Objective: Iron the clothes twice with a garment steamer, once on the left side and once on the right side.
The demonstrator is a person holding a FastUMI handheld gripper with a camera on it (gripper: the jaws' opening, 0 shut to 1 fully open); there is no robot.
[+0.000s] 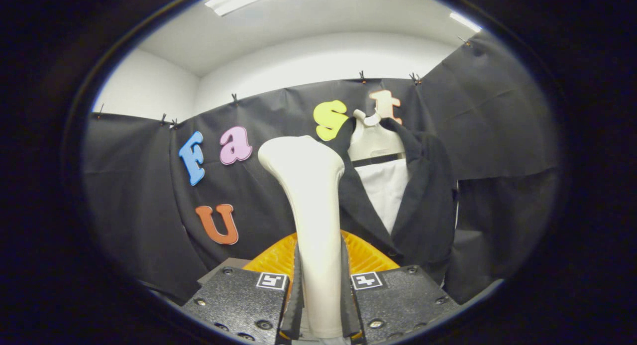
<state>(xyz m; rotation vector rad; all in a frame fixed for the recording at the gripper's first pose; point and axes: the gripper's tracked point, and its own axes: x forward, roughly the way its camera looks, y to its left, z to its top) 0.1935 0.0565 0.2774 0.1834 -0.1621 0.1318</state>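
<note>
A cream-white garment steamer (311, 205) stands upright between my fingers, its wide head rising well above them. My gripper (321, 305) is shut on the steamer's handle, both pads pressing its sides. Beyond it, to the right, a black jacket (423, 200) with a white front panel (385, 190) hangs on a white hanger (371, 141) against the booth wall. The steamer's head sits just left of the jacket's left lapel, partly covering it; whether they touch I cannot tell.
An orange ribbed object (368, 258) lies just behind the fingers, low under the steamer. Black cloth walls close the booth on the left, back and right, with a white wall and ceiling above.
</note>
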